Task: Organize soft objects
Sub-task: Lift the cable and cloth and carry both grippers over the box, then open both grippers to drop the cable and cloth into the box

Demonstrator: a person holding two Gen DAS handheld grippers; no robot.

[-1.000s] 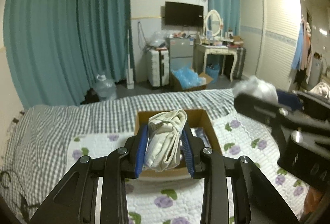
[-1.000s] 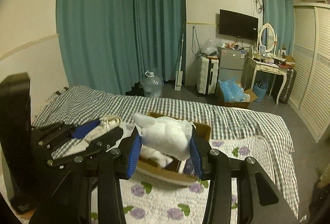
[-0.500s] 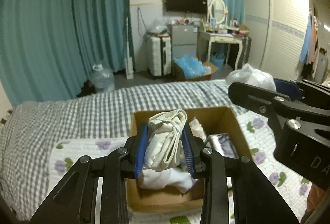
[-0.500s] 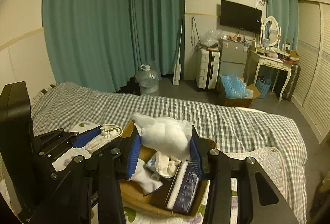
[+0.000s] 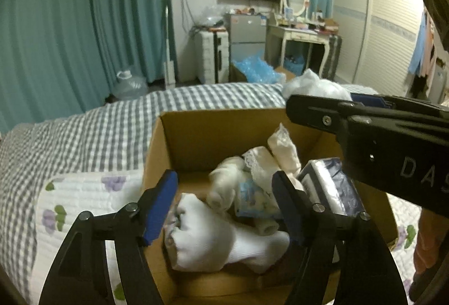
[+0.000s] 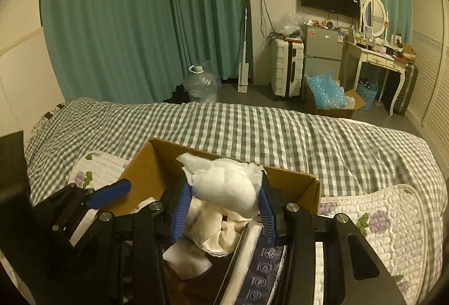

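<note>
An open cardboard box (image 5: 196, 136) sits on the bed. My left gripper (image 5: 224, 204) is open and empty over the box, above a white sock (image 5: 213, 243). A cream cloth bundle (image 5: 224, 181), lacy cloths (image 5: 277, 153) and a dark blue tissue pack (image 5: 328, 187) lie inside the box. My right gripper (image 6: 223, 201) is shut on a white padded bundle (image 6: 224, 184) above the box (image 6: 146, 167), and it shows at the right in the left wrist view (image 5: 364, 122).
The bed has a grey checked cover (image 6: 252, 131) and a white floral quilt (image 6: 378, 220) under the box. Beyond the bed stand teal curtains, a water jug (image 6: 200, 83), a white suitcase (image 6: 287, 72), a small fridge and a dressing table.
My left gripper has opened and let the cream cloth bundle drop into the box. Both grippers have moved lower over the box. The right gripper still holds its white bundle.
</note>
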